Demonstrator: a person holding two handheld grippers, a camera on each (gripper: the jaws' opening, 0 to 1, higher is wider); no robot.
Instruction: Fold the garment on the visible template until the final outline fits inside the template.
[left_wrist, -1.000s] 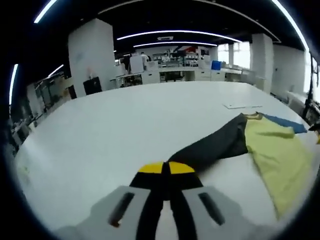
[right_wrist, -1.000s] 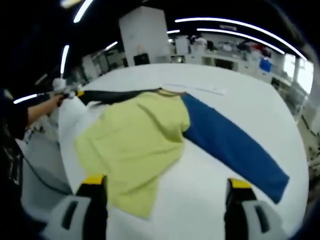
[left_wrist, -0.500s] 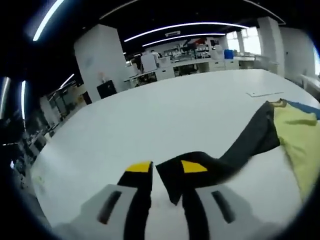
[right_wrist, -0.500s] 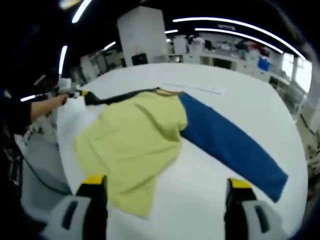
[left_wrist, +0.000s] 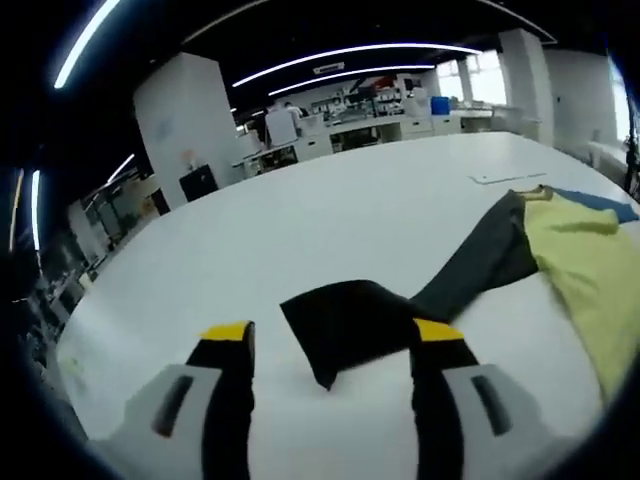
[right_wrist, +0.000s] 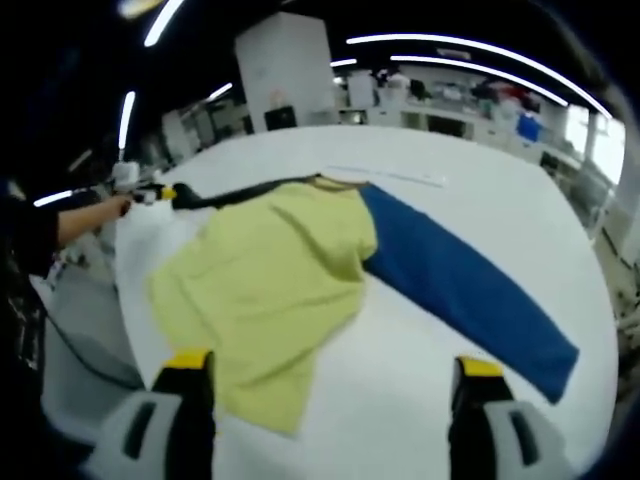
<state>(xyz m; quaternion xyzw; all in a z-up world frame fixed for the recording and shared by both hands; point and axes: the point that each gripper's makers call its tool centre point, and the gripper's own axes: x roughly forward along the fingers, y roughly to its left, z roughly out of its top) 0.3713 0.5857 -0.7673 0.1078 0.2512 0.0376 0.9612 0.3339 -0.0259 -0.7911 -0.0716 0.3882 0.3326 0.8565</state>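
Garment (right_wrist: 270, 290) lies spread on the white tabletop (left_wrist: 330, 220), yellow body central, blue sleeve (right_wrist: 465, 290) toward 3 o'clock. I judge the dark sleeve (left_wrist: 355, 320) wants regripping at its cuff and carrying flat over the body. It rests loose between my open left tongs (left_wrist: 330, 345); my right tongs (right_wrist: 325, 375) gape empty at 6 o'clock.

Yellow garment body (left_wrist: 585, 265) cut off at right edge, distant benches (left_wrist: 380, 110) too small.
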